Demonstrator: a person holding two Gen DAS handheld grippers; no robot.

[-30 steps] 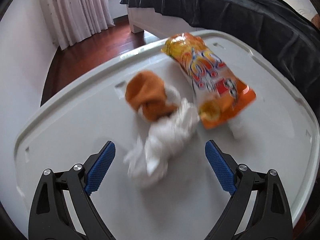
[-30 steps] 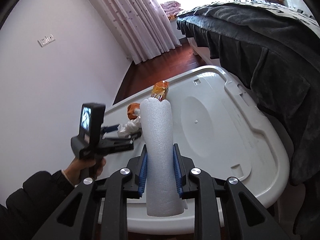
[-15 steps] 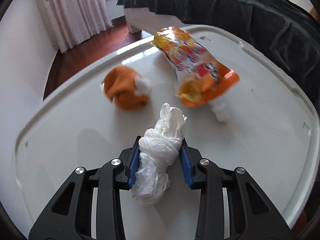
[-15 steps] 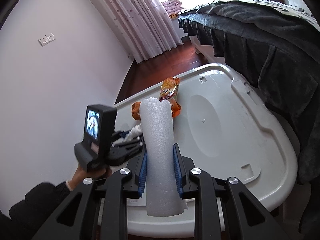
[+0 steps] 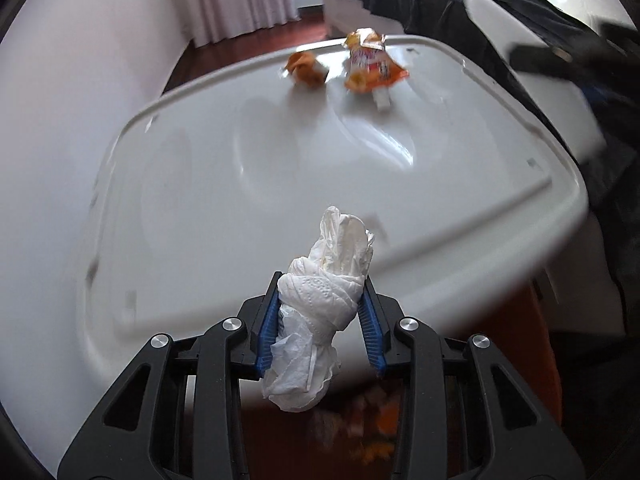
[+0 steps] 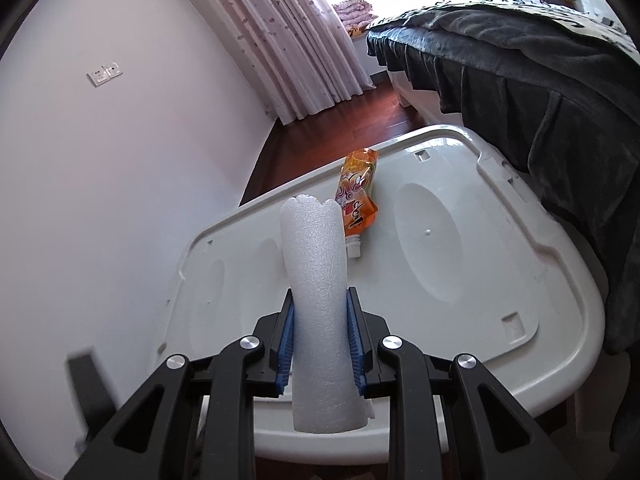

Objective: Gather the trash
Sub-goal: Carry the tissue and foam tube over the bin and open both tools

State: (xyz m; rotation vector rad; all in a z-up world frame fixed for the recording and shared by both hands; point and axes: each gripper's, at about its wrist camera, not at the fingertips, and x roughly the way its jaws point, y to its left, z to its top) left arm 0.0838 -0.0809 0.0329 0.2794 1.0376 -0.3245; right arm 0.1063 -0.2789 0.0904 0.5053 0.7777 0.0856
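Observation:
My left gripper [image 5: 320, 320] is shut on a crumpled white tissue wad [image 5: 324, 292], held past the near edge of the white plastic lid [image 5: 240, 200]. An orange drink pouch [image 5: 370, 66] and a crumpled orange wrapper [image 5: 306, 70] lie at the lid's far end. My right gripper [image 6: 320, 344] is shut on a white foam tube [image 6: 316, 300], held upright above the lid's near edge [image 6: 520, 368]. The pouch [image 6: 356, 196] also shows in the right wrist view; the orange wrapper is hidden there behind the tube.
A bed with a dark blanket [image 6: 540, 80] runs along the lid's right side. A white wall [image 6: 120, 160] stands to the left, curtains [image 6: 288, 32] beyond. Red-brown wooden floor [image 6: 344, 112] lies past the lid. Something orange, blurred, lies below the lid's near edge [image 5: 380, 420].
My left gripper closed on the tissue wad, then pulled it back from the other trash to beyond the lid's near edge. The right gripper holds the foam tube throughout, shifted slightly.

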